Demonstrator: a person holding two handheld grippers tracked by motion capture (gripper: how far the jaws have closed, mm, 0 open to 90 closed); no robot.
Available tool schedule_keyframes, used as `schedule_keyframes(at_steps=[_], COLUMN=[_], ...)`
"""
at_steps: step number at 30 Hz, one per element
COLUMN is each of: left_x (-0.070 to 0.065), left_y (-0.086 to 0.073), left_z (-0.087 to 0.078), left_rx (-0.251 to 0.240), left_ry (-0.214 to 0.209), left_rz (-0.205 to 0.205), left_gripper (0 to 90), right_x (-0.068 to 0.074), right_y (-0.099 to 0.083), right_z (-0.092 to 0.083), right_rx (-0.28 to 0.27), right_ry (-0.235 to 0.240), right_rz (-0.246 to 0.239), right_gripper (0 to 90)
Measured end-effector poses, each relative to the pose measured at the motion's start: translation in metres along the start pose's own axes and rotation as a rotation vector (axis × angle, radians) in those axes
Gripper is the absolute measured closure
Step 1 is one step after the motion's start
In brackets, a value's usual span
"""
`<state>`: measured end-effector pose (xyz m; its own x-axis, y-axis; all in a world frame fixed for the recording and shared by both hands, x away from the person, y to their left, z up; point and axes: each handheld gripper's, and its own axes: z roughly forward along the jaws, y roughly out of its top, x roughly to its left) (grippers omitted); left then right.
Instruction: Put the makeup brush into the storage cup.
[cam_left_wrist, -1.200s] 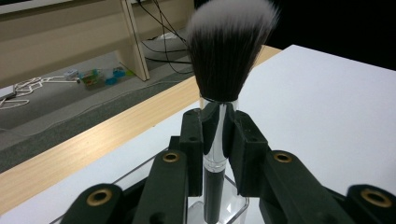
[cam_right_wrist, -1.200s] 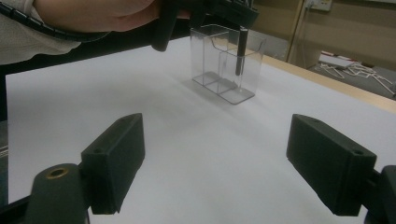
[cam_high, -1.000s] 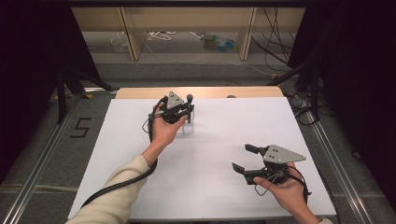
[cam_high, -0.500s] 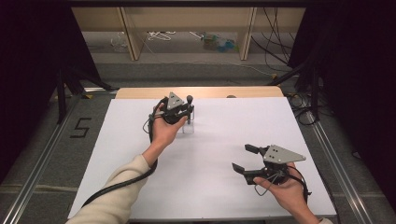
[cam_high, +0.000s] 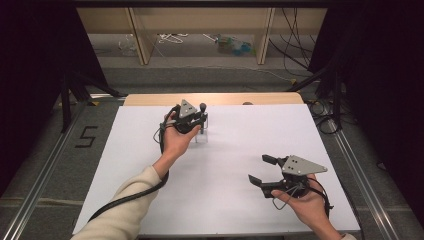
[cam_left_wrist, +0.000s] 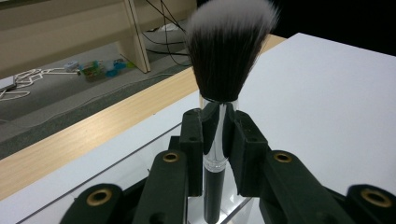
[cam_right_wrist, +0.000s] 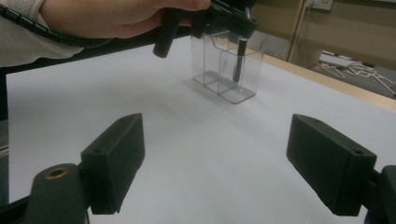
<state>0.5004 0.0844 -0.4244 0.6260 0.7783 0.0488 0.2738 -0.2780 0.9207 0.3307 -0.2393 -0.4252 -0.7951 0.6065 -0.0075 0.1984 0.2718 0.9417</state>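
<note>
A makeup brush (cam_left_wrist: 227, 56) with dark, white-tipped bristles stands upright, bristles up. My left gripper (cam_left_wrist: 218, 135) is shut on its silver and black handle. The handle's lower end sits inside a clear acrylic holder (cam_right_wrist: 228, 70) with compartments, at the table's far middle. From above, the left gripper (cam_high: 192, 120) is over the clear holder (cam_high: 201, 135), with the brush head (cam_high: 203, 106) sticking up beside it. My right gripper (cam_high: 262, 170) rests near the front right of the table, open, with nothing between its jaws. In its own view the right gripper (cam_right_wrist: 219, 163) faces the holder from a distance.
A white sheet (cam_high: 240, 150) covers the table, with a wooden strip (cam_high: 270, 98) along the far edge. Beyond lie a grey floor, wooden shelf legs (cam_high: 139, 40), cables and small clutter (cam_high: 232, 45). Black curtains flank both sides.
</note>
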Motion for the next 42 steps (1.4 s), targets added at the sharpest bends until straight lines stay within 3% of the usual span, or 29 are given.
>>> schedule_keyframes(at_steps=[25, 27, 28, 32, 34, 37, 42], left_x=[0.004, 0.005, 0.005, 0.006, 0.007, 0.008, 0.009], left_y=[-0.004, -0.005, -0.004, 0.004, 0.009, 0.015, 0.021], left_z=[0.002, 0.002, 0.001, -0.003, -0.007, -0.012, -0.02], left_rx=[0.007, 0.006, 0.004, -0.016, -0.016, -0.03, -0.049], left_ry=[0.002, -0.004, -0.001, 0.004, 0.018, 0.021, -0.006], left_rz=[-0.035, -0.066, -0.086, -0.145, -0.145, -0.14, -0.118], left_gripper=[76.1, 75.7, 72.5, 37.5, 27.0, 16.6, 12.2], right_x=[0.0, 0.0, 0.0, 0.0, 0.0, 0.0, 0.0], right_y=[0.0, 0.0, 0.0, 0.0, 0.0, 0.0, 0.0], right_z=[0.0, 0.0, 0.0, 0.0, 0.0, 0.0, -0.001], right_rx=[-0.001, 0.0, 0.0, 0.0, 0.001, 0.001, 0.004], right_ry=[0.0, 0.0, -0.001, 0.002, 0.003, 0.003, 0.001], right_rz=[-0.002, -0.001, -0.005, 0.001, 0.002, 0.003, 0.0], right_gripper=[19.8, 19.8, 19.8, 19.7, 19.7, 19.6, 19.3])
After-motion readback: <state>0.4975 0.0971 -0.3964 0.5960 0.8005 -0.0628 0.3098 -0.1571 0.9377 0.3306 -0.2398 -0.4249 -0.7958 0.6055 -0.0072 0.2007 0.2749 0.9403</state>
